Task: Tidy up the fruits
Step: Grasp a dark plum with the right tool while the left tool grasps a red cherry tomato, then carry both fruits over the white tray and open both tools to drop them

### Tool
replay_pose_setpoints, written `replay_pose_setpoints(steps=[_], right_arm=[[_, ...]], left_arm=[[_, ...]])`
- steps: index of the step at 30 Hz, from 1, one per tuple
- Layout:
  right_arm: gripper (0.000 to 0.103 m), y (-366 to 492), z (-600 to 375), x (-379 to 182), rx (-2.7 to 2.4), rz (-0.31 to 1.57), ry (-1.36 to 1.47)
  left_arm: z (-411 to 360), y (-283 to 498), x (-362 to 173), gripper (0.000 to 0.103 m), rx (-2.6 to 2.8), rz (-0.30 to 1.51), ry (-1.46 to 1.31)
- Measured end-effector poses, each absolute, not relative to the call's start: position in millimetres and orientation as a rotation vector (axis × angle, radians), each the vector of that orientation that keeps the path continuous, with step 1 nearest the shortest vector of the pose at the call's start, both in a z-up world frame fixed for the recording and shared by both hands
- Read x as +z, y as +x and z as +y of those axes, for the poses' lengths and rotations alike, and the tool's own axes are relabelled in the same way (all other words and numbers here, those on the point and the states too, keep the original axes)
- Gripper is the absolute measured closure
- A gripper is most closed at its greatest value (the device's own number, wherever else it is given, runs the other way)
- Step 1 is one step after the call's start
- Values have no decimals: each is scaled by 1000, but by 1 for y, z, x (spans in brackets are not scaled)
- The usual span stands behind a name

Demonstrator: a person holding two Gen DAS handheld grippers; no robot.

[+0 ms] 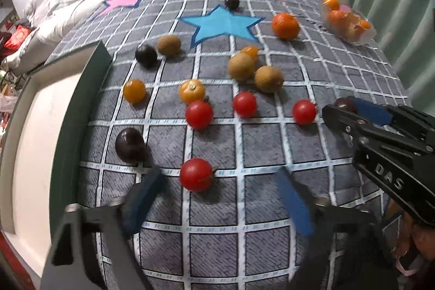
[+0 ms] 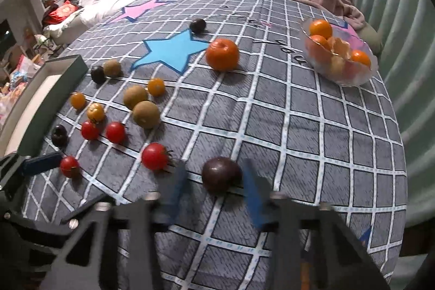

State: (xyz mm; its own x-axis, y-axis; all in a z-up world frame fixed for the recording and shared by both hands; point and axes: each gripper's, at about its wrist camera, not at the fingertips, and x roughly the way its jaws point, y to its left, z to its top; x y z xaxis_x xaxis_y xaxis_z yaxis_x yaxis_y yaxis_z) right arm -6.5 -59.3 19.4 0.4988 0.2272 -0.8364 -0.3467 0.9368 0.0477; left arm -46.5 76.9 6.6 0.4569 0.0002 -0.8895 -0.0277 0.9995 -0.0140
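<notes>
Fruit lies scattered on a grey checked cloth (image 1: 217,235). My left gripper (image 1: 219,178) is open, and a red tomato (image 1: 196,174) sits on the cloth between its blue pads (image 1: 146,197) without touching either. My right gripper (image 2: 214,167) straddles a dark plum (image 2: 221,174). Its right pad is at the plum's side, but a gap shows at the left pad (image 2: 176,181), so it is open. The left wrist view shows the right gripper (image 1: 350,108) around the same plum (image 1: 345,103).
A white tray with a dark green rim (image 1: 98,56) lies at the left edge. A glass bowl (image 2: 339,78) of oranges stands at the far right. A loose orange (image 2: 222,54), kiwis (image 2: 146,114), yellow tomatoes (image 1: 191,91), several red tomatoes (image 1: 244,104) and other plums (image 1: 130,144) lie between.
</notes>
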Motion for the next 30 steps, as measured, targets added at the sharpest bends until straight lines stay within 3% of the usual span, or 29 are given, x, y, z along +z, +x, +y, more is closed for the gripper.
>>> replay_pose_setpoints(steps=[4, 5, 30], right_arm=[[72, -12, -74, 22, 367, 1006, -32], [72, -15, -75, 23, 368, 1004, -24], [71, -77, -29, 62, 479, 996, 13]], left_arm=[[81, -50, 11, 71, 20, 1068, -45], [84, -50, 11, 75, 22, 1063, -52], [151, -112, 61, 75, -22, 962, -157]])
